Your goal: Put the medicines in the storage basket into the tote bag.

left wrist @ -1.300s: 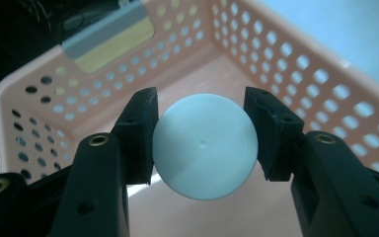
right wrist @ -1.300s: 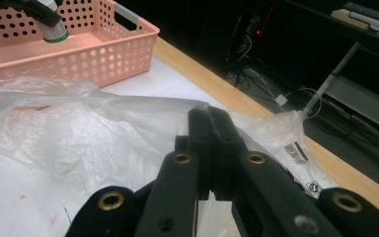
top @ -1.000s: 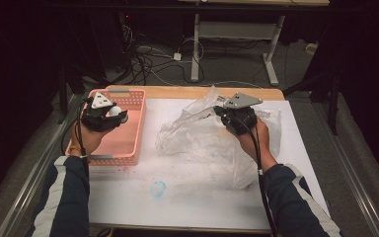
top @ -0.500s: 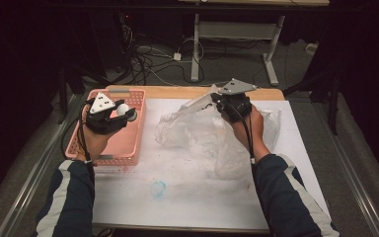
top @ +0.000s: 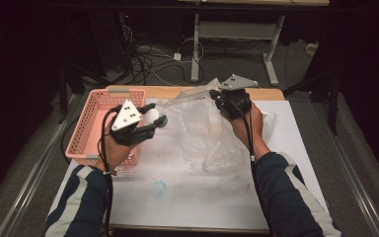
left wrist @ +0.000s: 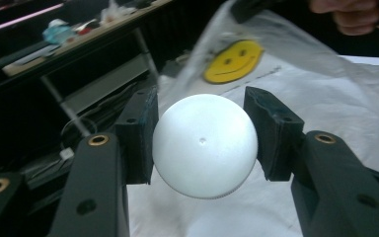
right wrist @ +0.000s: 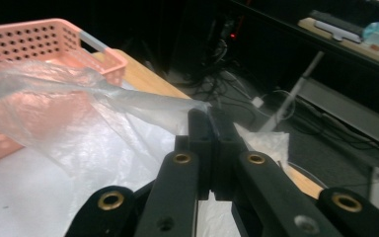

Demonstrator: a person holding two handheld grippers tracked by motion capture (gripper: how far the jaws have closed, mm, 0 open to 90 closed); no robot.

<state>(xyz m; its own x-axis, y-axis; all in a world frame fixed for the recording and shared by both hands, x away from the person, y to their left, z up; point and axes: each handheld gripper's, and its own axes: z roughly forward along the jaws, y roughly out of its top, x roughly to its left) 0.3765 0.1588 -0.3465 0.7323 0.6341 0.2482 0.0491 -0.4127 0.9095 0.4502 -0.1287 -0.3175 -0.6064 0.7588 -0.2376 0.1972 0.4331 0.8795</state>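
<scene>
White smooth ball (left wrist: 205,144), crinkled clear bag (top: 205,131)

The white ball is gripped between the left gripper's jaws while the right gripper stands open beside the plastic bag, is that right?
Not quite: the right gripper is shut on the plastic bag, as the right gripper view shows. The left gripper does hold the white ball.

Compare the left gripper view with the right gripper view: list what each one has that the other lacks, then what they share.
Left gripper view: a white ball clamped between the left tongs, and a yellow smiley face on the plastic.
Right gripper view: the pink basket, and the right tongs shut on a stretched edge of the bag.
Both: the clear plastic bag and the white table top.
</scene>
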